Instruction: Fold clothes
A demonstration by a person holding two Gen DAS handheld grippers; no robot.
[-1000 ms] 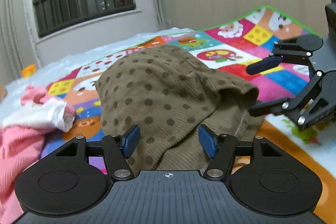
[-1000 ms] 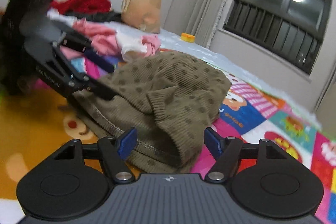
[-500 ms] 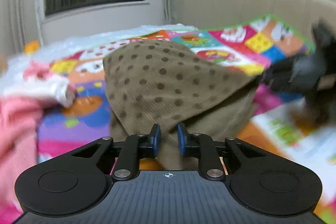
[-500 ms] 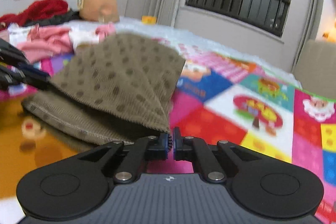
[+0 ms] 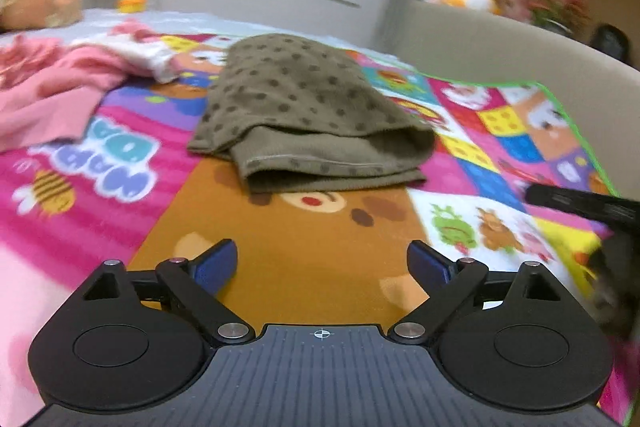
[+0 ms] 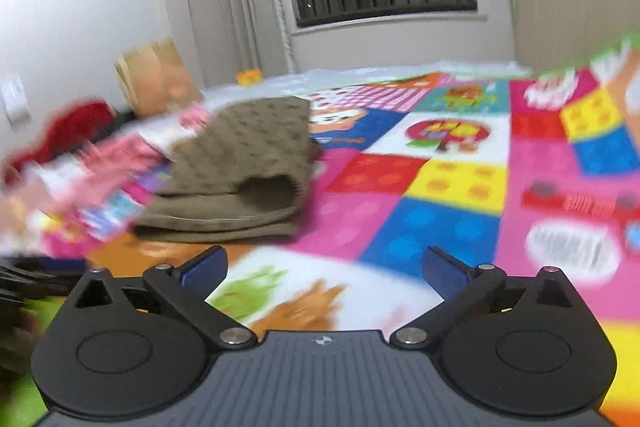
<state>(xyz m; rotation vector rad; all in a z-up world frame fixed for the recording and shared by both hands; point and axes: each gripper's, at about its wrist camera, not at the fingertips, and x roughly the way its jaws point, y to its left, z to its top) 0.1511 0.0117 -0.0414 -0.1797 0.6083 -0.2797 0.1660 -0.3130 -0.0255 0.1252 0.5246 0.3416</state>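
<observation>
Jaws opening wide, nothing between — left gripper (image 5: 320, 267), right gripper (image 6: 324, 267).

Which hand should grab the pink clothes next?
Left, probably. The pink clothes lie on the left tool's own side of the folded brown spotted garment; the right tool sits farther across the mat. Both tools are opening, empty.

Both wrist cameras sit low over the colourful play mat (image 5: 304, 251), looking forward and slightly down between their own fingers toward the window wall, the left view nearer and square-on, the right from further right, both sharing the folded olive dotted garment (image 5: 304, 107) (image 6: 244, 163)
</observation>
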